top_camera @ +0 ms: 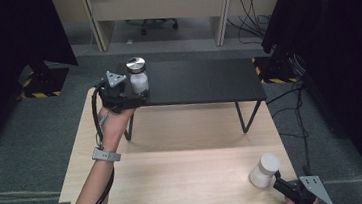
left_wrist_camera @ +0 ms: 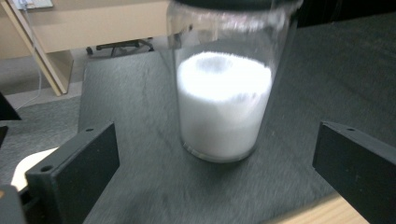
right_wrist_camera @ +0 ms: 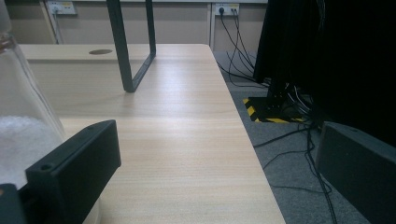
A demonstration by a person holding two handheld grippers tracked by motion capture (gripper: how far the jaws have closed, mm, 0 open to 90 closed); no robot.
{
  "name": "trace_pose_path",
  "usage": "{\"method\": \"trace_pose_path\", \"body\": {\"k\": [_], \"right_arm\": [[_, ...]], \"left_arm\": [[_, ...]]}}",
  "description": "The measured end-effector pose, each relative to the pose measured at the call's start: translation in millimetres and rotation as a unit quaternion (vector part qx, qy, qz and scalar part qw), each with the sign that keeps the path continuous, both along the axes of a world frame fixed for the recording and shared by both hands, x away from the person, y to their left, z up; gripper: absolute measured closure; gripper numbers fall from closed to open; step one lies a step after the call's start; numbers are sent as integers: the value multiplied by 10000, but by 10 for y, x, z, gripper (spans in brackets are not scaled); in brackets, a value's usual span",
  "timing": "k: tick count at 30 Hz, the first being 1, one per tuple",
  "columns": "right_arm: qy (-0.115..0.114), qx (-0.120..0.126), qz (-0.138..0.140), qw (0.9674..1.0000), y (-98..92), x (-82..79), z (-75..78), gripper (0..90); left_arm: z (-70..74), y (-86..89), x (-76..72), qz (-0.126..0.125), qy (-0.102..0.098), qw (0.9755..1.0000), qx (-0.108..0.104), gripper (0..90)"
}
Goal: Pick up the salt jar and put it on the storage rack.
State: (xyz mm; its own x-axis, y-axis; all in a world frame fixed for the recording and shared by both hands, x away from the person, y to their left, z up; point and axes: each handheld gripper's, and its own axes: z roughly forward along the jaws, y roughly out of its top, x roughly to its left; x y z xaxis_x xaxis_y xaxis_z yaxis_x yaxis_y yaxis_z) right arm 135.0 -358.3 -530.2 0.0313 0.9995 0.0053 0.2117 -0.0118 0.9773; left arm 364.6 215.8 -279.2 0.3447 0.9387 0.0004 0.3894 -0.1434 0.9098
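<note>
A glass jar with a metal lid, about half full of white powder, stands upright at the left end of the black shelf. My left gripper is right in front of it, open. In the left gripper view the jar rises between and just beyond the wide-apart jaws of the left gripper, and neither pad touches it. A second jar with a white lid sits on the wooden table near its front right corner. My right gripper is beside that jar, open. In the right gripper view this jar lies outside the left jaw of the right gripper.
The black shelf stands on thin metal legs over the back half of the table. Cables trail on the grey floor to the right, past the table's right edge. Dark curtains hang at both sides, and a desk stands at the back.
</note>
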Motion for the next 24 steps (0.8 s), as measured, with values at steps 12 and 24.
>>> {"method": "trace_pose_path", "body": {"k": [12, 24], "right_arm": [[14, 8, 23, 10000, -7, -4, 5, 2], [66, -8, 33, 10000, -3, 3, 22, 2]], "left_arm": [[-155, 203, -337, -8, -135, 9999, -3, 0], [-459, 477, -666, 91, -4, 9999, -132, 0]]}}
